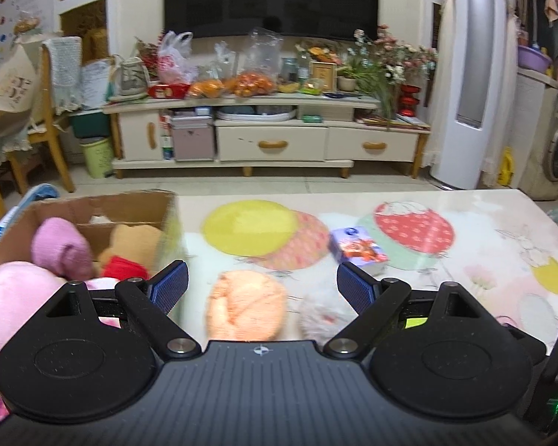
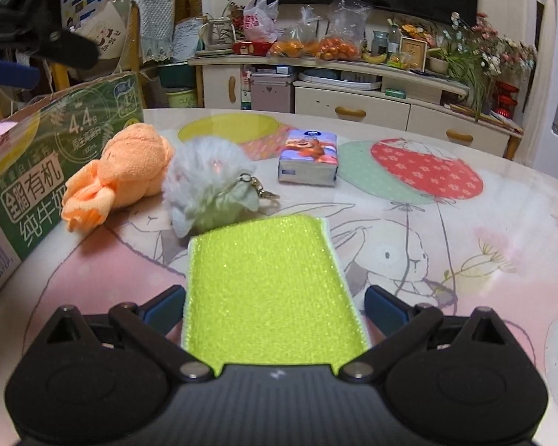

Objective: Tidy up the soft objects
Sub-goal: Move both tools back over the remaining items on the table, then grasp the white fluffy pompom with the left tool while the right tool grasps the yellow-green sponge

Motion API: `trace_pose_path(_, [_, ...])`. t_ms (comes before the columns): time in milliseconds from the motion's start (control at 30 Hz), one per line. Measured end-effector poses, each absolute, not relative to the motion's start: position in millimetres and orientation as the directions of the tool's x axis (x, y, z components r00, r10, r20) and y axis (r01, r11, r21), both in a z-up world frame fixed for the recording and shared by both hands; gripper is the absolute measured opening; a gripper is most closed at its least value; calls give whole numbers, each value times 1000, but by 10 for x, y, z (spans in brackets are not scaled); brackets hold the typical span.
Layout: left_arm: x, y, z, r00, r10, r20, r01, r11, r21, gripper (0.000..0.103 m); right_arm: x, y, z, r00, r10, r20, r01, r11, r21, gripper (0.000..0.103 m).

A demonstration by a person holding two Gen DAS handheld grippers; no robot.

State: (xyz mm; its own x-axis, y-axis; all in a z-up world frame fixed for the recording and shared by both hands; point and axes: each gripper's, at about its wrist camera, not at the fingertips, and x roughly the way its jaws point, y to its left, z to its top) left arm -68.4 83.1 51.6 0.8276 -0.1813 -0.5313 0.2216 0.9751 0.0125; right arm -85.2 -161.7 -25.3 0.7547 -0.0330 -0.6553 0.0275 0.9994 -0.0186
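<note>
At the lower centre of the right wrist view, the right gripper point(image 2: 275, 306) stands wide around a flat lime-green scrubbing sponge point(image 2: 268, 290) lying on the table point(image 2: 483, 223), pads apart from its edges. Toward the left, an orange towel doll point(image 2: 119, 174) and grey fluffy keychain toy point(image 2: 204, 189) lie beside a green-printed cardboard box point(image 2: 26, 171); the left gripper point(image 1: 262, 286) gapes wide and empty.

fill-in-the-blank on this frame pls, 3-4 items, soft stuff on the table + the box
1. The sponge lying between the right gripper's fingers is ______ in colour.
2. The fluffy grey pompom has a metal ______ attached to it.
3. The orange towel toy lies between the pompom and the ______ box.
4. The pink plush sits ______ the box.

Missing words: yellow-green; clasp; cardboard; inside
</note>
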Motion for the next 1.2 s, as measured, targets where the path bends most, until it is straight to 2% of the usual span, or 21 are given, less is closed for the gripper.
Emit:
trace_pose_path(100, [-662, 747, 452, 814, -216, -540, 261, 965, 8, 103, -873, -1643, -227, 757, -24, -653, 16, 1000, -18, 89])
trace_pose_path(433, [-539, 372, 121, 770, -281, -573, 358, 933, 23, 103, -956, -2019, -193, 747, -93, -659, 95, 995, -32, 88])
trace_pose_path(667, [-394, 219, -95, 778, -254, -575, 364, 928, 82, 103, -1029, -2199, -209, 743, -115, -660, 133, 991, -24, 88])
trace_pose_path(967, [-285, 191, -260, 770, -223, -598, 346, 933, 97, 103, -1054, -2203, -210, 748, -97, -657, 126, 992, -2, 92])
trace_pose_path(1200, [-216, 244, -310, 751, -194, -632, 315, 945, 85, 81, -1026, -2179, -209, 749, -97, -656, 122, 992, -7, 92])
